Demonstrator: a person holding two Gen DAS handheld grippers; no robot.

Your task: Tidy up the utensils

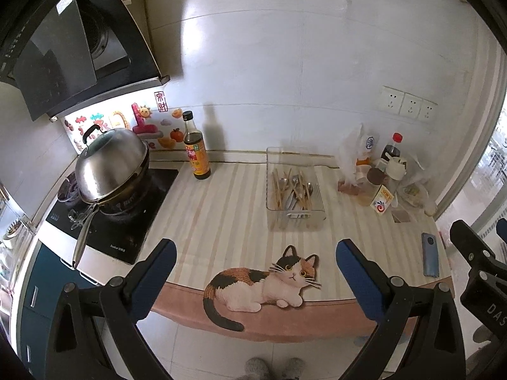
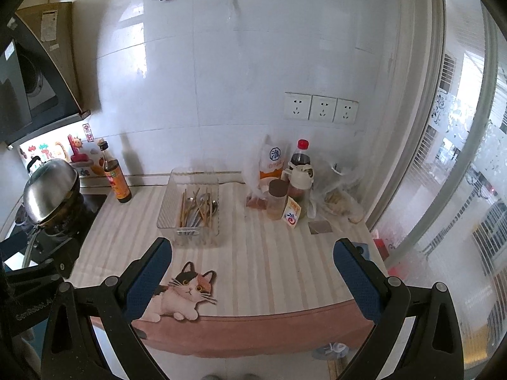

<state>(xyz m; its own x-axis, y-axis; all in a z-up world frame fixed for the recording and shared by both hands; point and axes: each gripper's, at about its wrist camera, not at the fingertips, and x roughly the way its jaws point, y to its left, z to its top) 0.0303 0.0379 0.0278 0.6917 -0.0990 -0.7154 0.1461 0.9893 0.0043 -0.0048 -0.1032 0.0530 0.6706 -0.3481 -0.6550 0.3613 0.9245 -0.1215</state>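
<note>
While both grippers hang back at the counter's near edge, the left gripper (image 1: 253, 262) and right gripper (image 2: 252, 262) stand with jaws wide apart, holding nothing. The utensils (image 1: 293, 191), chopsticks and spoons mixed, lie jumbled together in the clear bin (image 1: 296, 220) mid-counter on the striped mat (image 1: 221, 215). That fits either unsorted stock or everything gathered in.
</note>
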